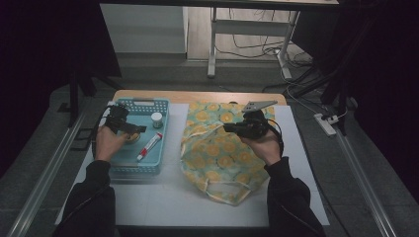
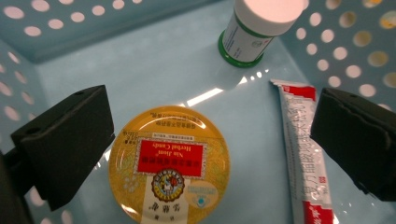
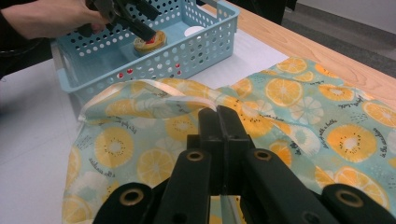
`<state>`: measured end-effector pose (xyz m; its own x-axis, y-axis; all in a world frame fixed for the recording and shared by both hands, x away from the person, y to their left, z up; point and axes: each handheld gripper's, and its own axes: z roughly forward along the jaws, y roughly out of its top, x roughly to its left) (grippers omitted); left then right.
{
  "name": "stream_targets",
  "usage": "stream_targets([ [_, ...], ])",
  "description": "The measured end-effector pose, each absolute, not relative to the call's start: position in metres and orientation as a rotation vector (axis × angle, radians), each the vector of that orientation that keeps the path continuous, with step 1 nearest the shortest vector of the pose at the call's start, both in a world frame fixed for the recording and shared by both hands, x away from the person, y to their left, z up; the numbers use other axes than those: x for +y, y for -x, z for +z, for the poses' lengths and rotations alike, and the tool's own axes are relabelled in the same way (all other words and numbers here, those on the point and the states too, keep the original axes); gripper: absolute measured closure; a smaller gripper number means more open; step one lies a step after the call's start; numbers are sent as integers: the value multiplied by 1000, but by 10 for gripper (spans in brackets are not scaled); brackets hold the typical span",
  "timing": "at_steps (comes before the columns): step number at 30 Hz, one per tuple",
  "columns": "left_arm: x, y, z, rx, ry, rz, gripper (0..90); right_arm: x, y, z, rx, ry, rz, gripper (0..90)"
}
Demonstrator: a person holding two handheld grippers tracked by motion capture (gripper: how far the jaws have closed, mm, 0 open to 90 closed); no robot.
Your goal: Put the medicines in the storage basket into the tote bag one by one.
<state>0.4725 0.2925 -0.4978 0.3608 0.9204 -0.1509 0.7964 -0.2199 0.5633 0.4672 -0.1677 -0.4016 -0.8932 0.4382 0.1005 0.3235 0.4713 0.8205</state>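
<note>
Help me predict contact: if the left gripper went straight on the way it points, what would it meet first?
Most likely the round yellow candy tin, lying between the open left gripper jaws on the blue basket floor; depth is uncertain.

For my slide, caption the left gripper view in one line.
Open left gripper straddling a yellow candy tin in the blue basket, beside a tube and white bottle.

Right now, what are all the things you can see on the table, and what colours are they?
Basket: one, light blue with holes, table's left side.
Candy tin: one, yellow round with red label, in basket, between the left jaws.
Small bottle: one, white with green base, in basket.
Tube: one, white and red, lying in basket.
Cloth bag: one, teal with orange slices, beside basket.
Table: one, white mat over wood.
Left gripper: black, open, over basket.
Right gripper: black, shut, above the bag.
</note>
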Motion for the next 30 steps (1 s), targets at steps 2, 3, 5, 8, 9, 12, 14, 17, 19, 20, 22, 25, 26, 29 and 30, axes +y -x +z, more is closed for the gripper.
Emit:
stream_targets([
  [2,293,-475,-501,1489,-2072,279,0,-168,-467,-401,2585,-673,1405,900],
  [3,293,-477,-503,1491,-2078,276,0,-168,-467,-401,2585,-672,1402,900],
  [5,293,-479,-505,1492,-2091,287,0,-169,-467,-401,2584,-671,1406,900],
  [8,291,-482,-507,1487,-2121,283,0,-170,-467,-401,2583,-672,1407,900],
  [9,291,-484,-508,1488,-2129,279,0,-170,-467,-401,2584,-671,1409,900],
  [12,290,-486,-510,1495,-2146,275,0,-170,-467,-401,2585,-669,1409,900],
  [14,290,-488,-511,1505,-2155,258,0,-170,-467,-400,2584,-666,1414,900],
  [17,288,-490,-514,1528,-2179,231,3,-170,-467,-400,2583,-664,1416,900],
  [19,288,-491,-515,1540,-2195,230,7,-170,-467,-400,2583,-663,1416,900],
  [20,287,-491,-515,1553,-2195,225,17,-170,-467,-400,2582,-661,1418,900],
  [22,287,-491,-515,1562,-2196,214,19,-170,-467,-400,2583,-661,1419,900],
  [25,286,-492,-515,1593,-2207,221,53,-170,-467,-399,2582,-657,1416,900],
  [26,286,-492,-516,1604,-2216,223,64,-170,-467,-399,2582,-657,1416,900],
  [29,284,-493,-517,1622,-2243,231,83,-170,-467,-399,2582,-657,1417,900],
  [30,283,-493,-517,1631,-2252,239,100,-171,-467,-399,2581,-656,1417,900],
])
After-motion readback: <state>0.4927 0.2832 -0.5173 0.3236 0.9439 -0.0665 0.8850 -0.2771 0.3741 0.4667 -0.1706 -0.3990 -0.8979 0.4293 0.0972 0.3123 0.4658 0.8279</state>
